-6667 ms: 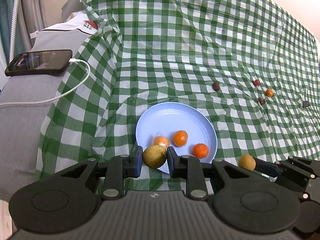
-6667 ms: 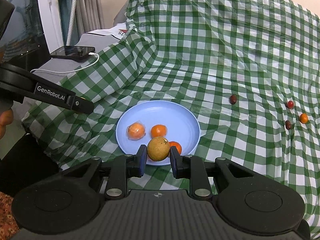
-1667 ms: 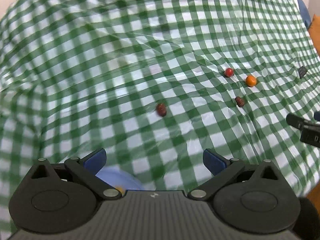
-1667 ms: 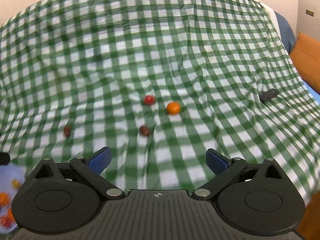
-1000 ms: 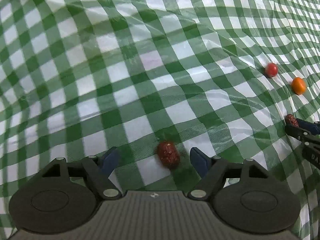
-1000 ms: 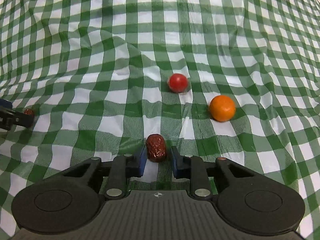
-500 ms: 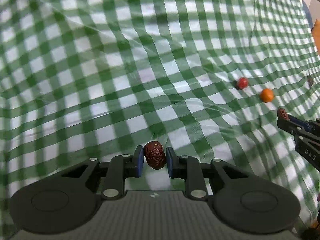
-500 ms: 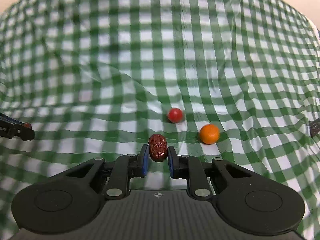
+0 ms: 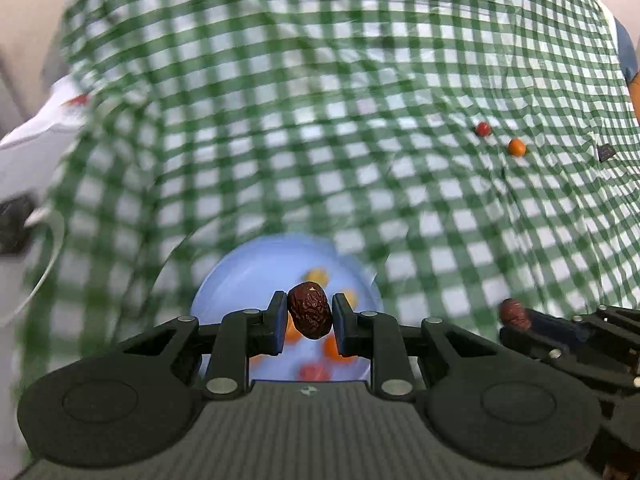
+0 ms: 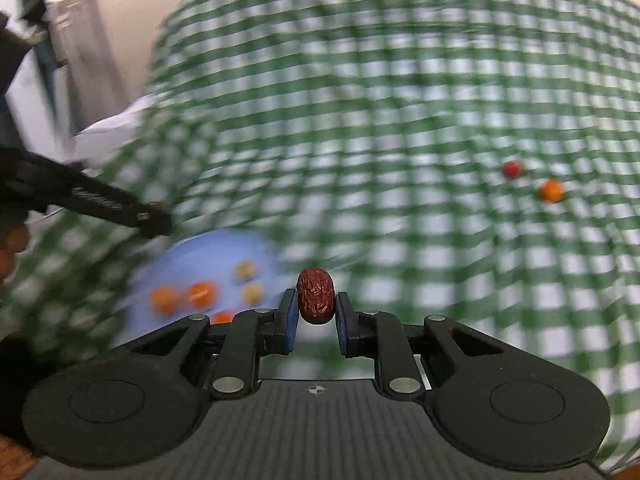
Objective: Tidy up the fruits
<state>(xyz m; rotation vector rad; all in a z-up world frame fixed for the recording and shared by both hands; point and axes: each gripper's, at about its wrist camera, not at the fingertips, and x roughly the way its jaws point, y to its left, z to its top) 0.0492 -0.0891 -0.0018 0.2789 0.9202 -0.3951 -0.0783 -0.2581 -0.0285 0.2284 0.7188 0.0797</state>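
My left gripper (image 9: 309, 316) is shut on a wrinkled dark red date (image 9: 310, 315) and holds it above the blue plate (image 9: 256, 264), which carries several orange and yellow fruits. My right gripper (image 10: 316, 308) is shut on a second red date (image 10: 315, 295), just right of the blue plate (image 10: 208, 248). The right gripper with its date (image 9: 514, 314) also shows at the left wrist view's lower right. A small red fruit (image 9: 483, 129) and a small orange fruit (image 9: 517, 146) lie on the green checked cloth (image 9: 360, 140) far right.
A phone (image 9: 14, 224) with a white cable (image 9: 44, 276) lies on the grey surface at the left. A small dark object (image 9: 606, 153) lies on the cloth at the far right. Both views are motion-blurred.
Both grippers closed on a date each, lifted them off the cloth and swung left toward the blue plate, which has come back into view.
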